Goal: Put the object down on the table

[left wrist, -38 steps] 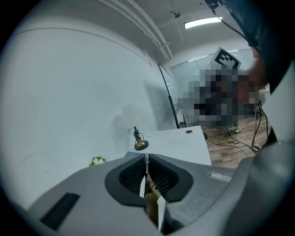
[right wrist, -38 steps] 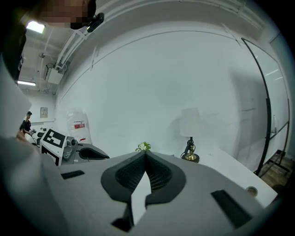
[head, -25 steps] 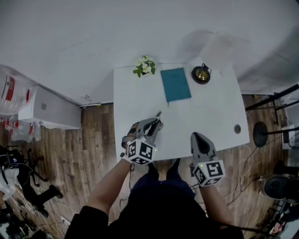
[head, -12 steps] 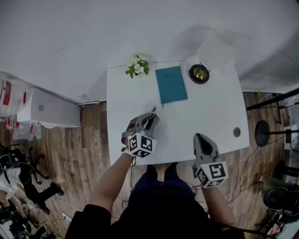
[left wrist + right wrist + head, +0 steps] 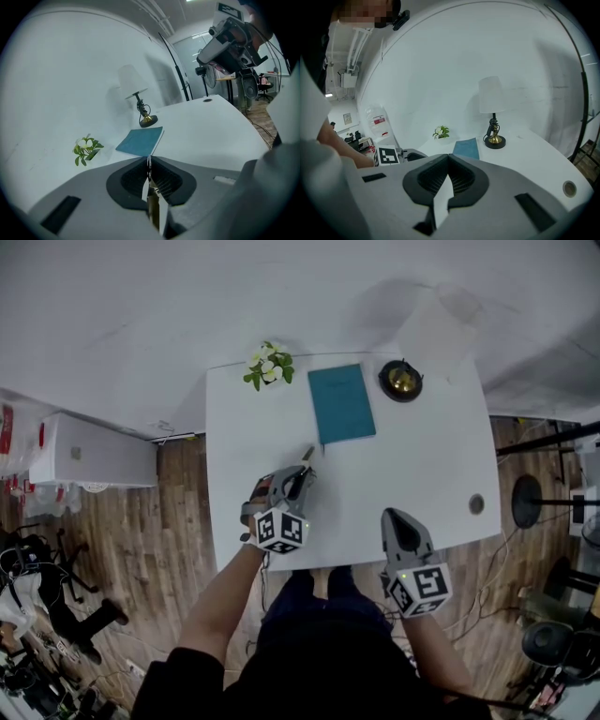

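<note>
Left gripper clamped on a thin pale stick, teal rectangular book just ahead, right gripper closed, empty.

1 book, 1 lamp, 1 plant

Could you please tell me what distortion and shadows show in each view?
Head view: the table's edges bow; the lamp throws a soft shadow up the wall. Left gripper view: fisheye, dark corners. Right gripper view: likewise, with a mosaic patch top left.
</note>
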`<action>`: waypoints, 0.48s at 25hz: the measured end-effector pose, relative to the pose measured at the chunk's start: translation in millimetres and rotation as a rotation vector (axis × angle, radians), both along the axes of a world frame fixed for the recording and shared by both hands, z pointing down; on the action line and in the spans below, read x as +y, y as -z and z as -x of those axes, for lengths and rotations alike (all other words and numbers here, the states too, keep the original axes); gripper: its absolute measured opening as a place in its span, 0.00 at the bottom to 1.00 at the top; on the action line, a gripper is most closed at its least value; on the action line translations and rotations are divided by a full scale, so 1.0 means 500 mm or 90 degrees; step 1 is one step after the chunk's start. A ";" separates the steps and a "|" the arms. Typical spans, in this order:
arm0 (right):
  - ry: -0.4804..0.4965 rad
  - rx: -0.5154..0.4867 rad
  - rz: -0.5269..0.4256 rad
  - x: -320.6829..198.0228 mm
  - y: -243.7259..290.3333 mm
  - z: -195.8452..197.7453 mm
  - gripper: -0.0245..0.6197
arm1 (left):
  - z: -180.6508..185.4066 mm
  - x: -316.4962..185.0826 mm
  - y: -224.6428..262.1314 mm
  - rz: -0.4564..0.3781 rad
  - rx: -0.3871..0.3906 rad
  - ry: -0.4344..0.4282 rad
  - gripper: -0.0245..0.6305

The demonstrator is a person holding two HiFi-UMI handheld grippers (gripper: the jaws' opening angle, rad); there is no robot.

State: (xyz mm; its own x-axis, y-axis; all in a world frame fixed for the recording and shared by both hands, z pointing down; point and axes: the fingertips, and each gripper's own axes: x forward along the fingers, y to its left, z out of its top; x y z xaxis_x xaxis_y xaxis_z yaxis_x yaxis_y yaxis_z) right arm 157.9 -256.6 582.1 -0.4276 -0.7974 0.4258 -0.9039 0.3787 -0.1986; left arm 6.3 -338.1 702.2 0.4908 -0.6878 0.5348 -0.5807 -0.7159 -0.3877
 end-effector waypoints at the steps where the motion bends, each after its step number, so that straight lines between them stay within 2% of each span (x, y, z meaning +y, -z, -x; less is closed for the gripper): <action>1: 0.003 -0.002 0.002 0.000 -0.003 0.005 0.05 | 0.002 0.003 -0.006 0.004 -0.005 0.003 0.08; 12: 0.003 -0.007 -0.006 -0.013 0.006 0.005 0.05 | -0.001 0.024 -0.022 0.022 -0.019 0.009 0.07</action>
State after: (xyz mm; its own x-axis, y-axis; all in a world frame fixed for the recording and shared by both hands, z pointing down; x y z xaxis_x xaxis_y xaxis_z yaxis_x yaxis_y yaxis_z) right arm 155.5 -262.9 579.1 -0.4364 -0.7995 0.4127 -0.8998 0.3851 -0.2053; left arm 7.1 -326.3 713.2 0.4643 -0.6753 0.5731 -0.5792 -0.7210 -0.3803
